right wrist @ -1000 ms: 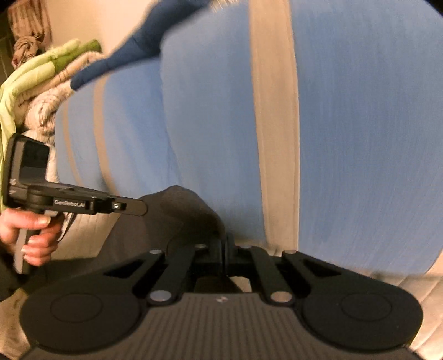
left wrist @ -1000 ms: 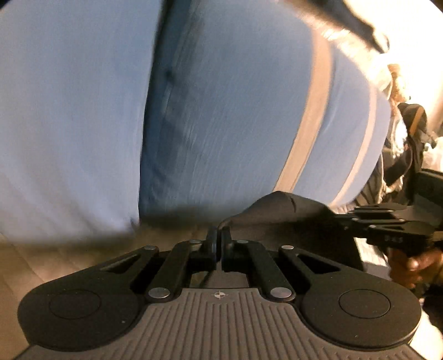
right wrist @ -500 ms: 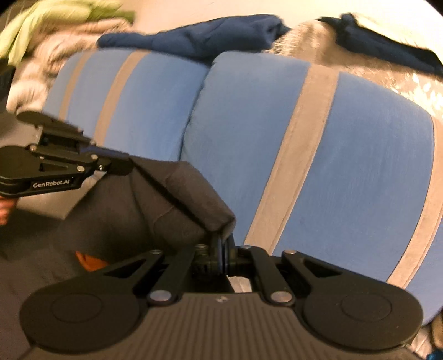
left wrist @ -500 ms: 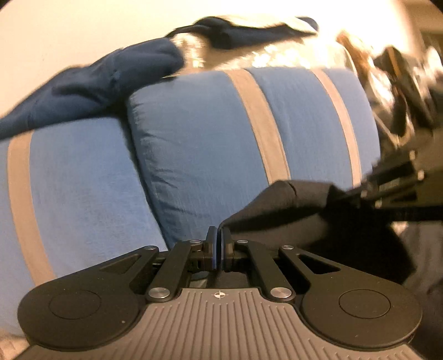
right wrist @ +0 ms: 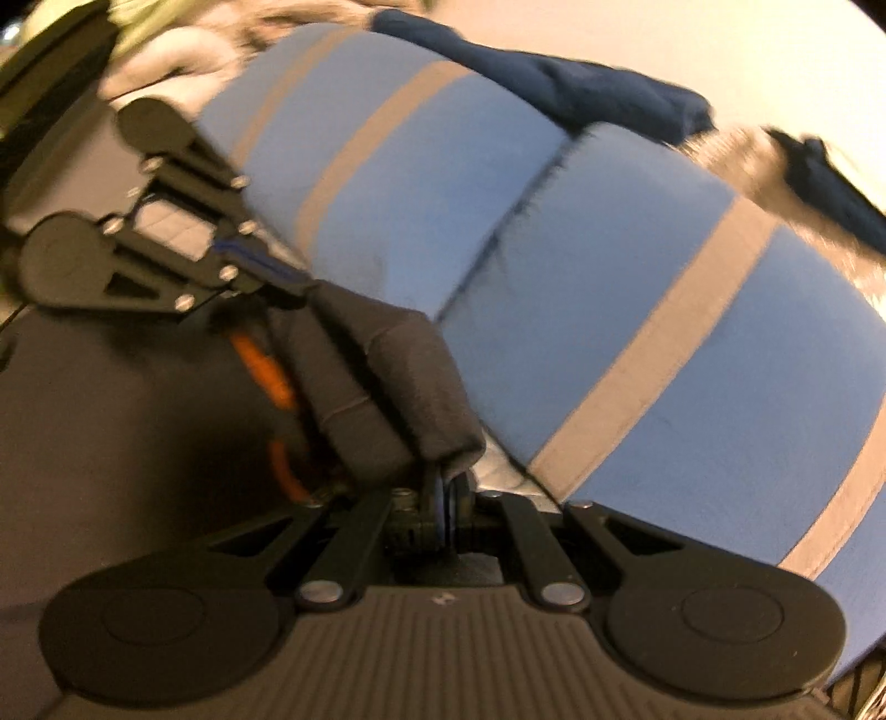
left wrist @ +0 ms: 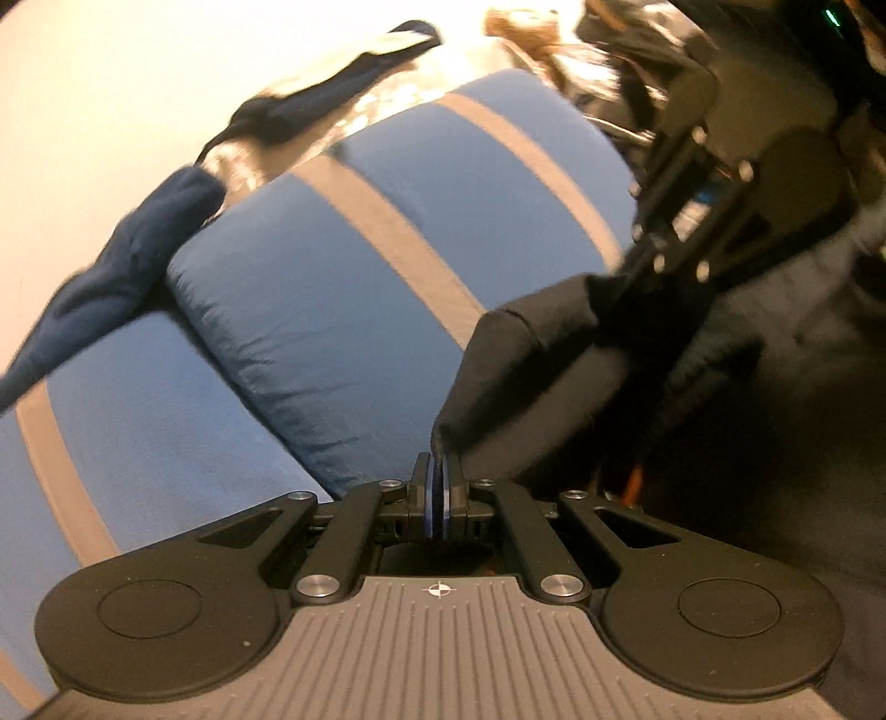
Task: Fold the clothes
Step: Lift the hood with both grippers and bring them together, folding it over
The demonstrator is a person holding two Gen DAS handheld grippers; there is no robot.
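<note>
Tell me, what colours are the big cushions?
Blue cushions with grey stripes, clearest in the right wrist view.

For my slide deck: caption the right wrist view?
Right gripper pinching dark garment before blue striped cushions.

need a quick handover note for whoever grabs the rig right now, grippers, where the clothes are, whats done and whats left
Left gripper: shut on an edge of the dark garment.
Right gripper: shut on another edge of the same garment, which is bunched between the two.
Where: the garment is held up in front of the blue striped cushions. A navy garment lies on top of the cushions; a heap of light clothes sits at the far end, blurred.
Done: both grips are set.
Left: no finished fold shows yet. Probably spread the garment, fold it, set it down, then take the next one.
</note>
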